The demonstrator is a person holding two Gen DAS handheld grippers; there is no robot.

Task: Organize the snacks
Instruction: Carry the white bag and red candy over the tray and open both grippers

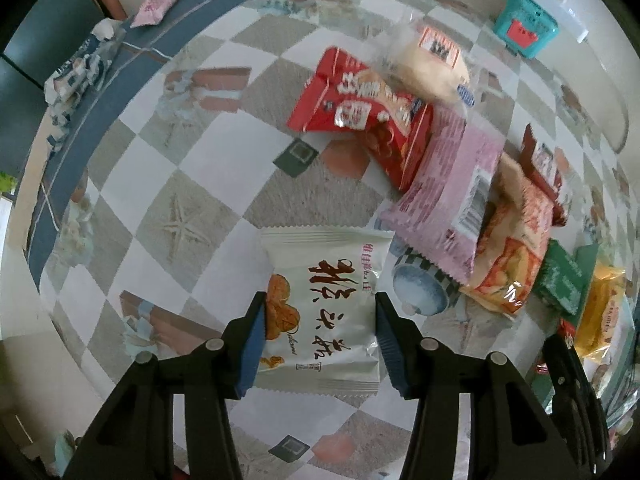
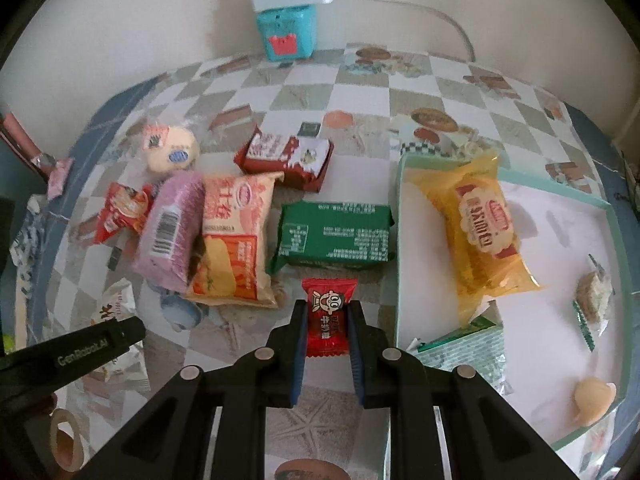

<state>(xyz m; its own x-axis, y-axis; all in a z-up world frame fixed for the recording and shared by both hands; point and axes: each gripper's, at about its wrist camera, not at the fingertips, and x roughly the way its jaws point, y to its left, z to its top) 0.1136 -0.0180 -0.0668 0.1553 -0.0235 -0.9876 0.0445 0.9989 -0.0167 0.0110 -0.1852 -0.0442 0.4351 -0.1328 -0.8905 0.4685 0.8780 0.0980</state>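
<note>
Checked tablecloth [image 2: 400, 80] with food prints, pale wall behind, teal box [image 2: 286, 36] at the far edge

- Tray [image 2: 400, 240], teal rim, sits on the right side of the cloth. Inside: yellow packet [image 2: 484, 224], green-and-white wrapper [image 2: 468, 348] near the front, 2 or 3 small pieces further right. So sorting looks partly done
- Right gripper [image 2: 327, 320] clenched on a small red candy [image 2: 329, 312], pads pressing both sides; candy just left of the tray wall, not yet inside
- Left gripper [image 1: 320, 336] pointing down, clamped across a white packet [image 1: 324, 304]; packet is over open cloth, well apart from the tray
- On the cloth outside the tray: green packet [image 2: 334, 234] just beside the tray wall, orange bag [image 2: 234, 236], pink packet [image 2: 170, 228] lying over it, red-and-white box [image 2: 286, 156], red bag [image 2: 120, 210], round bun pack [image 2: 172, 148]
- Judgement: well under half in; about 8 items left counting the 2 in hand
</note>
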